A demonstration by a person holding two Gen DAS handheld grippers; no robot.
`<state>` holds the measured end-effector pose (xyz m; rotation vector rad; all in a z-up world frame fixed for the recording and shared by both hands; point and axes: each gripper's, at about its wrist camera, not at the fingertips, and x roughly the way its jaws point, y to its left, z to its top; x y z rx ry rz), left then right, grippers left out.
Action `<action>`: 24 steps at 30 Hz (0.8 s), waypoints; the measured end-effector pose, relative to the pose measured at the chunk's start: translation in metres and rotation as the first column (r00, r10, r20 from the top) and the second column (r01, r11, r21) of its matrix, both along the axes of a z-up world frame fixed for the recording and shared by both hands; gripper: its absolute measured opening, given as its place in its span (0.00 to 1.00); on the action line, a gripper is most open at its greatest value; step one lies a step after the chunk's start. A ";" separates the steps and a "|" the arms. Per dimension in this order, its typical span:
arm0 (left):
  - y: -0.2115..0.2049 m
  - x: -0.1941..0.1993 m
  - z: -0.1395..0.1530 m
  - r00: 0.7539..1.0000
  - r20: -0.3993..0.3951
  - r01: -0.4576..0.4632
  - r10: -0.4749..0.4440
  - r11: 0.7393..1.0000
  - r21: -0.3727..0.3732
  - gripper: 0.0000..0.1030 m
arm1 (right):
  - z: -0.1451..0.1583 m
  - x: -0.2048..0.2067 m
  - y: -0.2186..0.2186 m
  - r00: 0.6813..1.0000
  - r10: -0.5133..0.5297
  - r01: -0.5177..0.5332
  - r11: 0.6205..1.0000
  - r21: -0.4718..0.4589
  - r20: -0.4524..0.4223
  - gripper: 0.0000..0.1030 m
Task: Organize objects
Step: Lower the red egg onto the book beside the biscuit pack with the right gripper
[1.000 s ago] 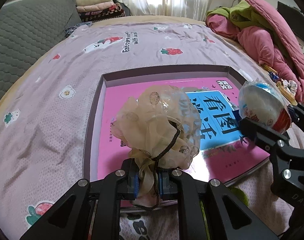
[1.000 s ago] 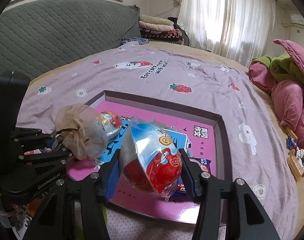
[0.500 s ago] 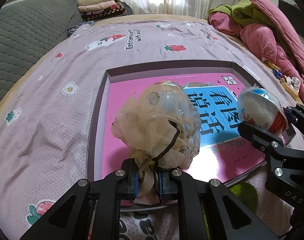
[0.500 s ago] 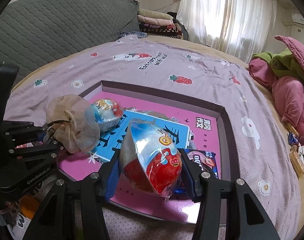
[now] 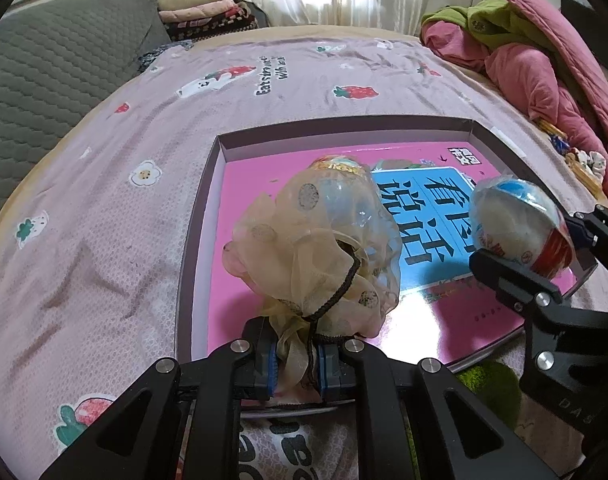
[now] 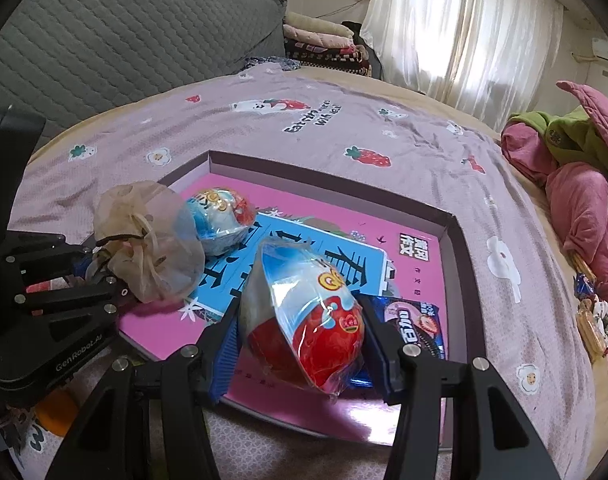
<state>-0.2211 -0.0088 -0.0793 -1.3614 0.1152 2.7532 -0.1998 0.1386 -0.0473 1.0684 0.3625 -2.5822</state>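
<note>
1. Jaws first, from the left wrist view: your left gripper (image 5: 296, 360) is clamped on the gathered neck of the mesh drawstring pouch (image 5: 316, 256), its black cord trailing between the blue pads. The pouch bulges forward over the near left part of the shallow box (image 5: 201, 216), which lies on the bed (image 5: 103, 208).

2. Compared with a second ago, this view has drawn closer over the box and the far rim has dropped lower in the picture. You appear to be carrying both loads inward, so I judge a placement is close.

3. Through the mesh you can make out crinkled clear plastic with a pale blue tint; what sits inside is unclear. Just beyond the pouch, the top of a wrapped toy egg (image 5: 336, 164) peeks out on the pink book (image 5: 444, 216) lining the box.

4. From the right wrist view: your right gripper (image 6: 299, 332) is squeezed shut on a wrapped surprise egg (image 6: 304, 320), red below, blue and white above, inside glossy film. It hangs over the near edge of the box, not yet resting on anything.

5. Since the earlier frames, the egg lying on the book (image 6: 219, 220) has come clear of the pouch, so one item looks already delivered.

6. A blue cookie packet (image 6: 414, 326) lies in the box just right of your held egg. Open pink cover shows between it and the loose egg, which looks a fair spot to set down.
</note>
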 end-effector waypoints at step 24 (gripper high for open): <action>-0.006 -0.001 0.000 1.000 -0.009 -0.018 0.018 1.000 0.008 0.17 | -0.014 -0.009 -0.002 0.999 -0.026 0.025 1.000 0.011 0.035 0.53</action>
